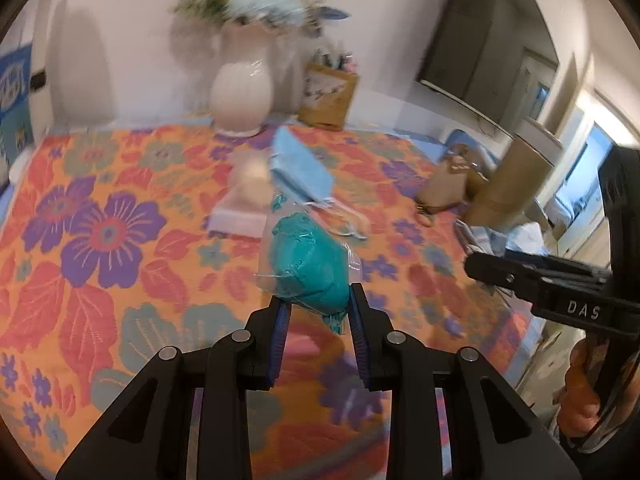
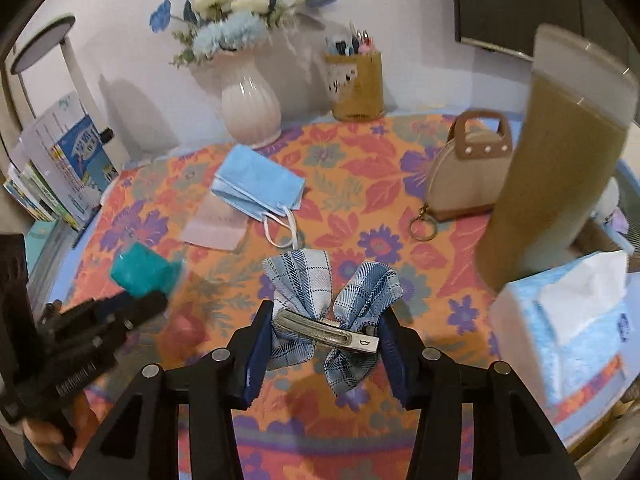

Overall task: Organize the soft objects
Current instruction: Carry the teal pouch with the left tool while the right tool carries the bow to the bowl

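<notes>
My left gripper point(image 1: 319, 302) is shut on a teal mask in a clear plastic bag point(image 1: 308, 264) and holds it above the flowered tablecloth point(image 1: 100, 240). In the right wrist view the same teal mask point(image 2: 140, 270) hangs at the left. My right gripper point(image 2: 323, 322) is shut on a blue plaid hair bow point(image 2: 332, 292); the bow's metal clip point(image 2: 326, 330) lies across between the pads. A stack of light blue face masks point(image 2: 256, 184) lies on the cloth behind, with white ear loops trailing.
A white vase of flowers point(image 2: 250, 108) and a pen holder point(image 2: 358, 84) stand at the back wall. A beige purse point(image 2: 466, 178), a tall brown cylinder point(image 2: 556, 160) and a tissue box point(image 2: 568, 320) crowd the right. Booklets point(image 2: 60, 172) stand at the left, a pale card point(image 2: 216, 224) by the masks.
</notes>
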Demonstrator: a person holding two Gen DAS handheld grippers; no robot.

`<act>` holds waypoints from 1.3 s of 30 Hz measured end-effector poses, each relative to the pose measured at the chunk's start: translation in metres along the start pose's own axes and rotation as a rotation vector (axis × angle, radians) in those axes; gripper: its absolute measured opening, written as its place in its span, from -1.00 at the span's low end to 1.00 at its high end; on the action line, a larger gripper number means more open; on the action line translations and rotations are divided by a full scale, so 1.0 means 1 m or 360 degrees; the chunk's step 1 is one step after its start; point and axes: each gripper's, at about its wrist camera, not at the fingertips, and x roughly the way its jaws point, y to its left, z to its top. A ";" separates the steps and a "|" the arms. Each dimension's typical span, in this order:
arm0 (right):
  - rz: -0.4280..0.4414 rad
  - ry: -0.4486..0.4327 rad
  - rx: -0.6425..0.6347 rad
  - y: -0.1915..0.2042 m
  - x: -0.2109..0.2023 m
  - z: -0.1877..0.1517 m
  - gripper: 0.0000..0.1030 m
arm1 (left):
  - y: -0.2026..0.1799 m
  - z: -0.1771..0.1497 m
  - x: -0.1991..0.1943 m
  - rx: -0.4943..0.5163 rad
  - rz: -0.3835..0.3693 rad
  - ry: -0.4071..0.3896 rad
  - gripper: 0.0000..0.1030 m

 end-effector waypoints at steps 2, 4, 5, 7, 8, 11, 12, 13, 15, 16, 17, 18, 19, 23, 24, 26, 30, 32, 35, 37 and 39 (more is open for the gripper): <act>0.0004 0.0004 0.0011 0.001 -0.011 -0.001 -0.06 | -0.015 0.001 -0.007 0.0045 0.0019 -0.0017 -0.51; -0.0013 0.0010 0.0010 0.001 -0.020 -0.003 -0.06 | -0.030 0.002 -0.015 0.0070 0.0036 -0.0030 -0.51; -0.0021 0.0019 0.0007 0.000 -0.024 -0.004 -0.06 | -0.036 0.003 -0.018 0.0076 0.0031 -0.0036 -0.51; -0.0034 0.0027 0.0012 -0.006 -0.031 -0.006 -0.06 | -0.045 0.003 -0.024 0.0091 0.0027 -0.0048 -0.51; -0.0036 0.0029 0.0020 -0.010 -0.038 -0.007 -0.06 | -0.052 0.004 -0.027 0.0106 0.0024 -0.0057 -0.51; -0.0047 0.0025 0.0052 -0.028 -0.059 -0.010 -0.06 | -0.072 0.005 -0.034 0.0166 -0.0002 -0.0076 -0.50; -0.0045 0.0012 0.0080 -0.035 -0.066 -0.011 -0.06 | -0.080 0.006 -0.036 0.0193 -0.0024 -0.0086 -0.51; -0.0039 -0.0020 0.0136 -0.047 -0.076 -0.012 -0.06 | -0.087 0.007 -0.037 0.0211 -0.0036 -0.0091 -0.51; -0.0057 -0.0056 0.0193 -0.063 -0.086 -0.013 -0.06 | -0.103 0.009 -0.036 0.0250 -0.0069 -0.0088 -0.51; -0.0095 -0.0069 0.0220 -0.073 -0.092 -0.015 -0.06 | -0.112 0.009 -0.035 0.0268 -0.0096 -0.0085 -0.51; -0.0130 -0.0083 0.0242 -0.082 -0.097 -0.016 -0.06 | -0.118 0.009 -0.036 0.0280 -0.0110 -0.0083 -0.51; -0.0149 -0.0099 0.0260 -0.089 -0.102 -0.017 -0.06 | -0.128 0.009 -0.037 0.0308 -0.0139 -0.0078 -0.51; -0.0162 -0.0117 0.0285 -0.098 -0.108 -0.019 -0.06 | -0.136 0.010 -0.037 0.0331 -0.0167 -0.0076 -0.51; -0.0269 -0.0222 0.0427 -0.142 -0.139 -0.023 -0.06 | -0.187 0.016 -0.039 0.0461 -0.0377 -0.0037 -0.51; -0.0318 -0.0251 0.0467 -0.156 -0.146 -0.024 -0.06 | -0.201 0.019 -0.037 0.0491 -0.0429 -0.0023 -0.51; -0.0378 -0.0282 0.0538 -0.179 -0.156 -0.025 -0.06 | -0.229 0.026 -0.032 0.0549 -0.0517 0.0002 -0.51; -0.0398 -0.0342 0.0710 -0.227 -0.171 -0.027 -0.06 | -0.283 0.044 -0.016 0.0623 -0.0636 0.0039 -0.51; -0.0372 -0.0377 0.0791 -0.251 -0.175 -0.025 -0.06 | -0.305 0.055 -0.007 0.0648 -0.0646 0.0000 -0.51; -0.0302 -0.0471 0.0892 -0.281 -0.172 -0.020 -0.06 | -0.335 0.078 0.020 0.0629 -0.0615 -0.0059 -0.51; -0.0252 -0.0483 0.0993 -0.308 -0.161 -0.012 -0.05 | -0.346 0.090 0.037 0.0578 -0.0606 -0.0067 -0.51; -0.0167 -0.0490 0.1066 -0.328 -0.151 -0.003 -0.05 | -0.358 0.103 0.060 0.0542 -0.0511 -0.0068 -0.51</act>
